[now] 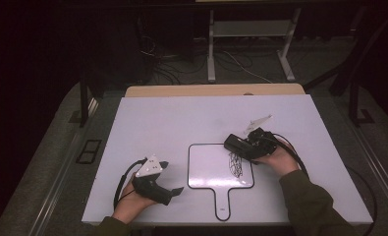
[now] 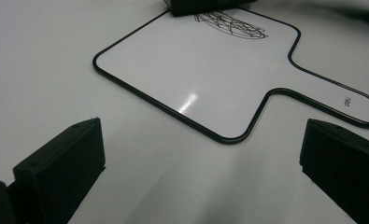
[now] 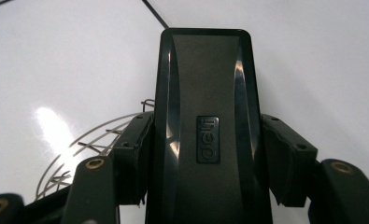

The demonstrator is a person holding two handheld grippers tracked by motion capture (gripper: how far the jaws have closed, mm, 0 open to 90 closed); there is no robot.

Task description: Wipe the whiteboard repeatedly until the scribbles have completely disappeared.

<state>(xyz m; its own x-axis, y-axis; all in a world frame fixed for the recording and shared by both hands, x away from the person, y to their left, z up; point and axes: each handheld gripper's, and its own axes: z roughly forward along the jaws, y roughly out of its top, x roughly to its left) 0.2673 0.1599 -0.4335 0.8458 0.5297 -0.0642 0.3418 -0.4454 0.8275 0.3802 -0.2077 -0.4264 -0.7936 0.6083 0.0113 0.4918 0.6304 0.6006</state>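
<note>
We clamp eraser [image 3: 205,130] in right hand-held gripper [image 1: 240,146], flat over scribble [image 1: 235,164] for wiping; left hand-held gripper [image 1: 169,178] gapes empty, parked aside.

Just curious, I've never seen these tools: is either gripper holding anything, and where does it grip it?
The right gripper clamps a black whiteboard eraser by its two long sides, above the scribble. The left gripper stands open, holding nothing.

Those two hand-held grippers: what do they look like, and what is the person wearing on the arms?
Both are black pistol-like tools. The left gripper and the right gripper each carry a pale grey three-cornered plate on top and trail a black cable. Their jaws are blocky black pads, with brass-coloured fittings showing in the right gripper view. The sleeves are dark olive green.
</note>
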